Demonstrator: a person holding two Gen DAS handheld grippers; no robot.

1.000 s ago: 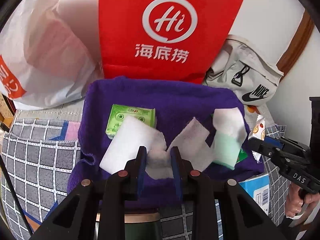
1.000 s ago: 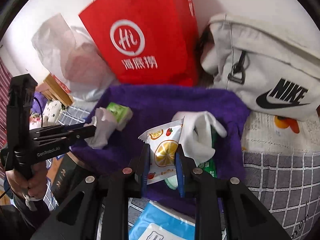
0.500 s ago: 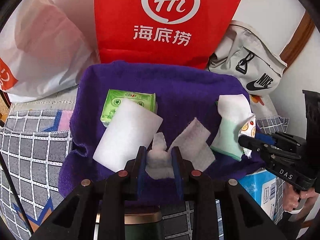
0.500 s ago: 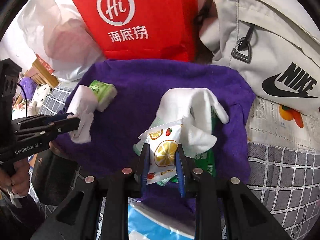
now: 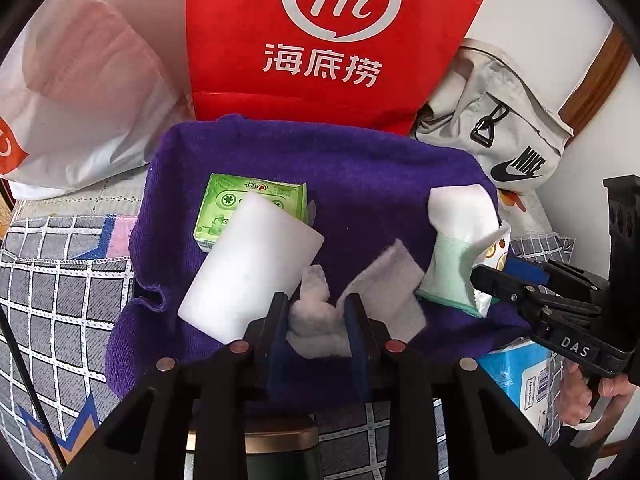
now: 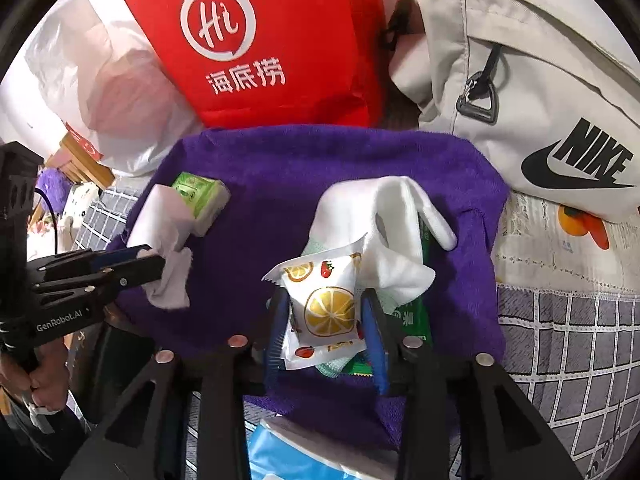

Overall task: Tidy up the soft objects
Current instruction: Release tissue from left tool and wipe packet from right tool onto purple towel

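We are at the set-down step: both grippers have brought their loads onto the purple towel [image 5: 360,168] and are letting go. The left gripper [image 5: 316,316] has its fingers just been opening; the crumpled tissue [image 5: 316,320] sits between them on the towel's near edge, and we cannot tell whether the pads yet clear it. At its 10 o'clock a white sponge [image 5: 252,268] leans on a green tissue pack [image 5: 224,204].

The right gripper [image 6: 326,320] has also just been spreading its fingers. The lemon-print sachet [image 6: 326,304] lies between them with a visible gap on the left side, resting on a white glove [image 6: 384,224] and a green packet [image 6: 412,316], so we judge it released.

Next, we think each hand should spread a little more, then back away toward 6 o'clock and upward without dragging tissue or sachet along. Soft items cling to pads, so a slow retreat seems wise. The red bag [image 6: 260,40] stands at 12 o'clock.
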